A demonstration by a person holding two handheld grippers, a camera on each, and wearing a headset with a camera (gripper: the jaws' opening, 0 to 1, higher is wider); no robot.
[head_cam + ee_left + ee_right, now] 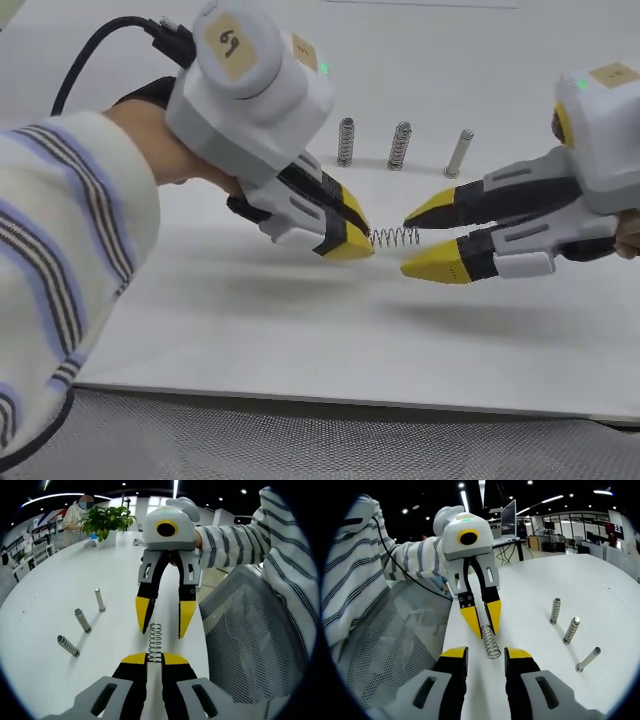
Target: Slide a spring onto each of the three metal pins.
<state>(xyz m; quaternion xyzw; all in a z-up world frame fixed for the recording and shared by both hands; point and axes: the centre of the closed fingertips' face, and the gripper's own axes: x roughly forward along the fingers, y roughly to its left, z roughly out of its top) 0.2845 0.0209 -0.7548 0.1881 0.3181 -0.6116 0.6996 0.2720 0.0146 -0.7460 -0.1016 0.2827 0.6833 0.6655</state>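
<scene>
The left gripper (358,245) comes in from the left of the head view, held by a hand in a striped sleeve (60,250), and its yellow-tipped jaws are clamped on one end of a small spring (395,237). The spring sticks out level from the tips, lifted clear above the white tabletop (300,330). Facing it from the right is the right gripper (420,245), its jaws spread apart, one above and one below, with the free end of the spring reaching into the gap between them. It seems to touch neither jaw, though the head view is too side-on to be sure. In the left gripper view the left gripper (155,657) pinches the near coils of the spring (155,640), and the right gripper (162,630) points back at it with the far coils between its open tips. The right gripper view shows the same meeting from the other side: the right gripper (486,654) stands wide, the spring (491,641) runs up the middle, and the left gripper (486,630) grips its far end. Farther back on the tabletop three pins stand upright in a row, well apart from the grippers. Two already wear springs, the first sprung pin (346,142) and the second sprung pin (400,146), and the bare pin (459,153) stands at the right end (it leans a little in the head view). A grey mesh surface (300,440) lies along the tabletop's near edge
</scene>
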